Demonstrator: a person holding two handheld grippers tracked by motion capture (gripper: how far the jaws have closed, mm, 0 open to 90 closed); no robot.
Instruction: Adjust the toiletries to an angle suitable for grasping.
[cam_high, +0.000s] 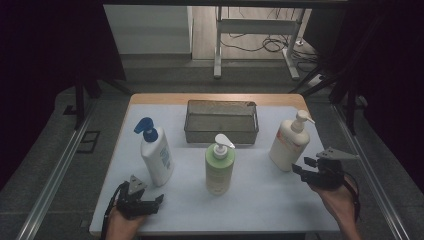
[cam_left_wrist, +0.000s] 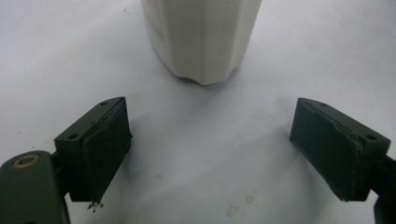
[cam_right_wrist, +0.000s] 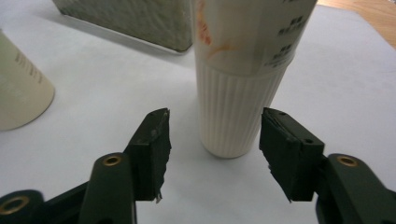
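Three pump bottles stand on the white mat (cam_high: 260, 200): a white one with a blue pump (cam_high: 156, 156) at the left, a green one (cam_high: 220, 169) in the middle, and a cream one (cam_high: 289, 144) at the right. My left gripper (cam_high: 154, 200) is open near the front edge, just short of the blue-pump bottle, whose white base (cam_left_wrist: 203, 37) stands ahead of the gripper (cam_left_wrist: 210, 149). My right gripper (cam_high: 303, 166) is open beside the cream bottle. In the right gripper view the ribbed cream bottle (cam_right_wrist: 238, 93) stands just beyond the open gripper (cam_right_wrist: 212, 140), untouched.
A metal mesh basket (cam_high: 221, 134) sits at the back middle of the mat, its corner (cam_right_wrist: 126, 18) behind the cream bottle. The green bottle (cam_right_wrist: 21, 88) stands to the left in the right gripper view. The wooden table edge (cam_high: 215, 98) runs behind the mat.
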